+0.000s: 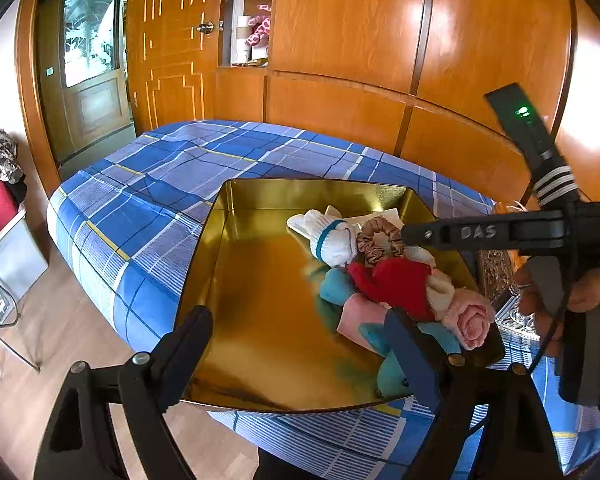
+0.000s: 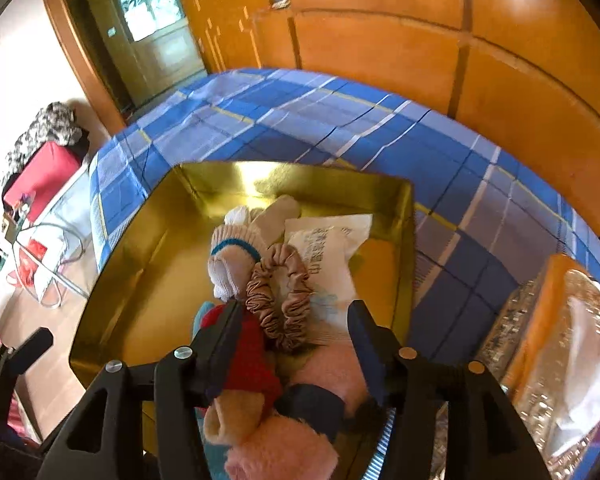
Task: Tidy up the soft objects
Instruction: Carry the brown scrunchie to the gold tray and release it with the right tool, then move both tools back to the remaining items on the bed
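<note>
Jaws of our right gripper (image 2: 292, 320) stand parted over the beige satin scrunchie (image 2: 280, 300), seemingly untouched, in the gold tin tray (image 2: 112, 320); our left gripper (image 1: 300, 328) gapes wide.

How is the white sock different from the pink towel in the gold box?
The white sock has a teal stripe; the pink towel is all pink. The sock is a knobbly bundle; the towel is rolled in a spiral like a rose. The sock lies farther back in the gold box; the towel sits at the near right edge. Both are soft and lie in the same pile.
</note>
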A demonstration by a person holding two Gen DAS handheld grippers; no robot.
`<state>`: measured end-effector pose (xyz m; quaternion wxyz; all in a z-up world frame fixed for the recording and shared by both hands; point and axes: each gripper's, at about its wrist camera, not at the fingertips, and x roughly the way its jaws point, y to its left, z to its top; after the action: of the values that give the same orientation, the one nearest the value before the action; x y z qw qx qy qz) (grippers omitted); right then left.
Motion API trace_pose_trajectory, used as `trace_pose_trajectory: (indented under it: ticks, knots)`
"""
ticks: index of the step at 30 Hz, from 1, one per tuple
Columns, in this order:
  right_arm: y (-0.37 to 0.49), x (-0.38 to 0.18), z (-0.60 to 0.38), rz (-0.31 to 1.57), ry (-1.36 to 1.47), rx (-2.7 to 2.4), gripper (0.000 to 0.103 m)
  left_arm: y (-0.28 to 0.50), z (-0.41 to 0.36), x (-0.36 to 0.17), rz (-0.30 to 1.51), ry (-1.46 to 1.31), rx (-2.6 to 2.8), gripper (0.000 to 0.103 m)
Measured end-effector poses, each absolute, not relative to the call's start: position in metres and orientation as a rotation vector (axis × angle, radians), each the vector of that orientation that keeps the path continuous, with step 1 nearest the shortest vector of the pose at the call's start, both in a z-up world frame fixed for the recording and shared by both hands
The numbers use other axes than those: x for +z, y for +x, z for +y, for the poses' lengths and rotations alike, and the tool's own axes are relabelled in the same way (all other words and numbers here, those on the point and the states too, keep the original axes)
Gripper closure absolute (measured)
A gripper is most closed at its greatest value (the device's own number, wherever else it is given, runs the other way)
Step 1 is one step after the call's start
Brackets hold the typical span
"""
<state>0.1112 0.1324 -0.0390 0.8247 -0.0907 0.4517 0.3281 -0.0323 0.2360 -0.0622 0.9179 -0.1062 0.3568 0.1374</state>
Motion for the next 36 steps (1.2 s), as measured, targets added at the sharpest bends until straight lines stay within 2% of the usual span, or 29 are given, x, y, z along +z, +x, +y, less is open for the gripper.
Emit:
trace_pose_trajectory:
  ticks: [11, 20, 36]
  knots:
    - [0.080, 0.004, 0.084, 0.793, -0.159, 0.652, 0.048, -0.034, 0.223, -0.057, 0.719, -0.186, 0.256, 0.015]
    - [0.064, 0.037, 0.004, 0.649, -0.074, 0.553, 0.048, -0.036, 0.203, -0.049, 0.698, -0.134, 0.223, 0.015]
    - [0.069, 0.030, -0.156, 0.617, 0.070, 0.242, 0.048, -0.034, 0.162, -0.043, 0.702, -0.060, 0.124, 0.015]
